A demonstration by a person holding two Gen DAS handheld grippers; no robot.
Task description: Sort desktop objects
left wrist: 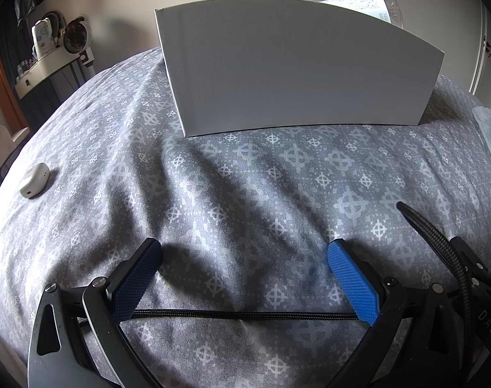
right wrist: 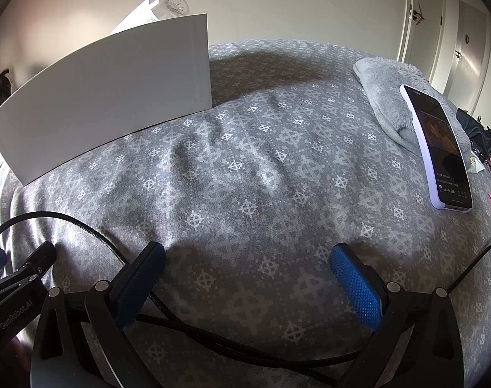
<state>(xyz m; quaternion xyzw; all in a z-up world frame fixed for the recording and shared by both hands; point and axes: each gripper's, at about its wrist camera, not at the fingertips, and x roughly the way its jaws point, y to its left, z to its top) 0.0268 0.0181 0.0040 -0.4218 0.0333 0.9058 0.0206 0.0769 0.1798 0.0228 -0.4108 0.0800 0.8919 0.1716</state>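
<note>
patterned bedspread (right wrist: 261,161), doors (right wrist: 471,42), perhaps fan (left wrist: 74,35)

Left gripper (left wrist: 243,252): you're holding it low, jaws gaping wide, pointing toward 12 o'clock.
Right gripper (right wrist: 247,257): you're hovering it likewise, gaping, empty.

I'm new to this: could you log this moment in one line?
left gripper open, empty | right gripper open, empty | white box upright | phone on towel | earbud case untouched

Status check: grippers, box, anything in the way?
Left gripper open, right gripper open, both empty. Tall white cardboard box upright ahead. Black braided cable lies between left fingers.
</note>
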